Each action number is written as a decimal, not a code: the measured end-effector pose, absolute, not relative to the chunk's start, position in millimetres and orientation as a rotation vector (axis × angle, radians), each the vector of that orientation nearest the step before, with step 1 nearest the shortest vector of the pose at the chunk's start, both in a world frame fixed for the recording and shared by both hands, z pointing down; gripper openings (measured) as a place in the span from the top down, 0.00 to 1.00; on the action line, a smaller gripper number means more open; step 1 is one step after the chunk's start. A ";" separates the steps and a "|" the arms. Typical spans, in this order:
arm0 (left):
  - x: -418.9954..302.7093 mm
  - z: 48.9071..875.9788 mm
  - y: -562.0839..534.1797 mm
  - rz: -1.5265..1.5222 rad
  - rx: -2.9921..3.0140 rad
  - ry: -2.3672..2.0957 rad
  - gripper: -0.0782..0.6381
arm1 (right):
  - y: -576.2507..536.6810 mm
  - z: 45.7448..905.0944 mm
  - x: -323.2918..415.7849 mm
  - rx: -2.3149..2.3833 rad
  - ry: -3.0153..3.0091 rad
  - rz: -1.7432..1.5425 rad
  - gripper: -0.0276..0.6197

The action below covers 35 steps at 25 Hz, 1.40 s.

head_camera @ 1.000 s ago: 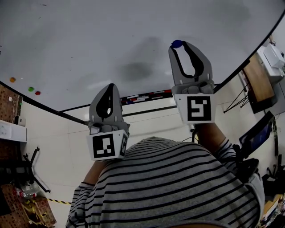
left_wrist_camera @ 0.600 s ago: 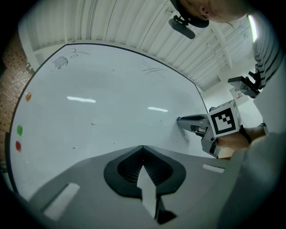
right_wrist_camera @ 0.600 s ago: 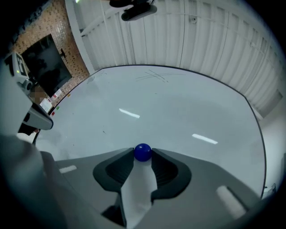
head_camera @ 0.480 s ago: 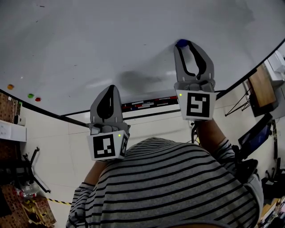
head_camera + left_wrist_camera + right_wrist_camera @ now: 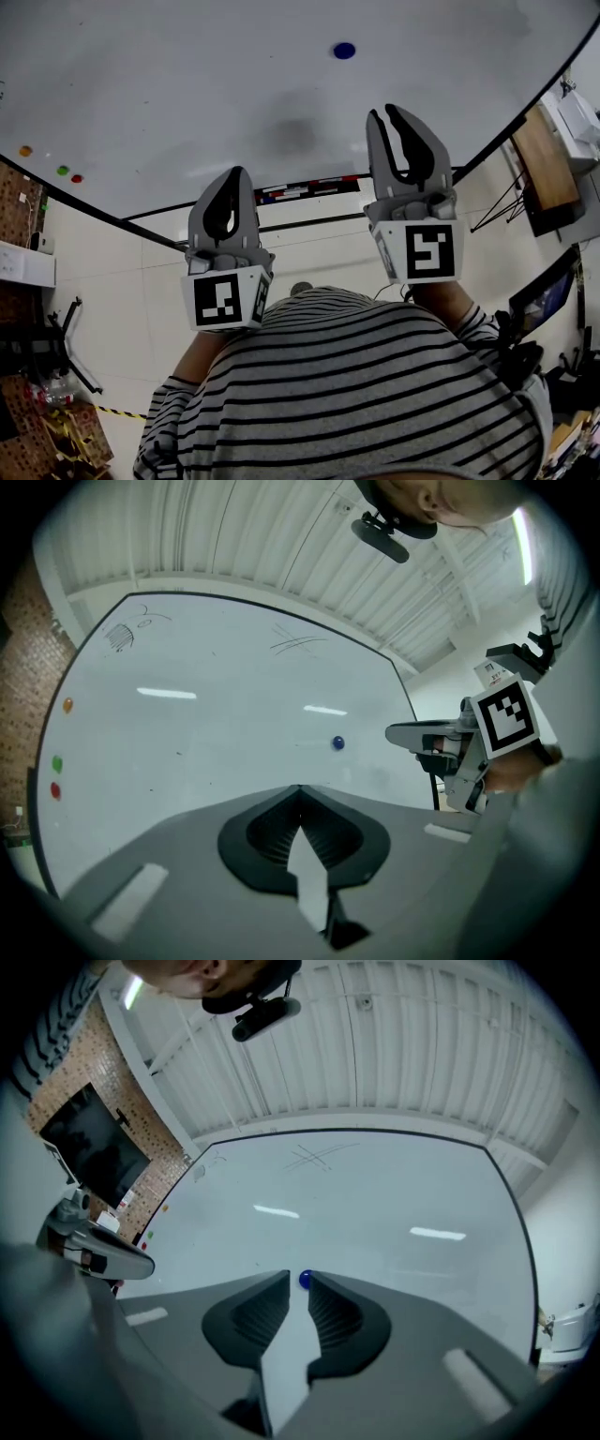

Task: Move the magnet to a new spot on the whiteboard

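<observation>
The blue magnet [image 5: 344, 51] sticks to the whiteboard [image 5: 187, 84], free of both grippers. My right gripper [image 5: 384, 112] hangs back from the board, below and right of the magnet. Its jaws are closing, a narrow gap still shows, and nothing is between them. In the right gripper view the magnet [image 5: 305, 1280] shows past the tips of the right gripper [image 5: 299, 1276], out on the board. My left gripper [image 5: 236, 173] is shut and empty, lower left. The left gripper view shows the magnet [image 5: 337, 743] beyond the tips of the left gripper [image 5: 300, 787].
Orange [image 5: 25, 150], green [image 5: 63, 171] and red [image 5: 77, 178] magnets sit at the board's left edge. A marker tray [image 5: 309, 190] runs under the board. A wooden desk [image 5: 544, 169] stands to the right. Faint pen scribbles [image 5: 314, 1157] mark the board's top.
My right gripper has drawn back from the board and its jaws have narrowed. The blue magnet stays on the board, now apart from the tips. The left gripper has hardly moved.
</observation>
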<state>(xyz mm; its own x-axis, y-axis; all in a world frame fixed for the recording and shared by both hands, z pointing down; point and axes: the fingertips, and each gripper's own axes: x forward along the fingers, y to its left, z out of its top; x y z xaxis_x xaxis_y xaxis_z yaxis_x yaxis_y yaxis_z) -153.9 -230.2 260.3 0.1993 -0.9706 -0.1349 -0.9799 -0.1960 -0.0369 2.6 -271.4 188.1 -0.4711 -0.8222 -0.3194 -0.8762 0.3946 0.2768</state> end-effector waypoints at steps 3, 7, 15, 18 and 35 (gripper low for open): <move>-130.5 261.3 -196.1 0.129 -2.344 1.916 0.87 | -229.3 197.8 23.2 -1.528 2.542 0.578 0.95; -92.9 263.5 -142.8 0.122 -2.353 1.914 0.87 | -175.6 215.5 53.4 -1.498 2.612 0.487 0.96; -48.2 273.6 -42.7 0.071 -2.344 1.970 0.87 | -74.8 235.0 91.0 -1.423 2.682 0.330 0.96; -45.3 269.8 -22.0 0.075 -2.325 1.986 0.87 | -53.0 240.2 99.5 -1.421 2.689 0.312 0.96; -71.1 258.9 19.3 0.085 -2.384 1.906 0.87 | -7.7 238.4 58.8 -1.458 2.696 0.307 0.96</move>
<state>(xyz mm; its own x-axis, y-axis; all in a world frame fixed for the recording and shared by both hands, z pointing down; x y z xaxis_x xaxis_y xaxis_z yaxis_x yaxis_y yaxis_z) -71.1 19.3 258.9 0.2207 -0.9703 -0.0987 -0.9753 -0.2183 -0.0343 58.8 -7.7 238.4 -0.5504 -0.8217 -0.1478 -0.8339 0.5325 0.1450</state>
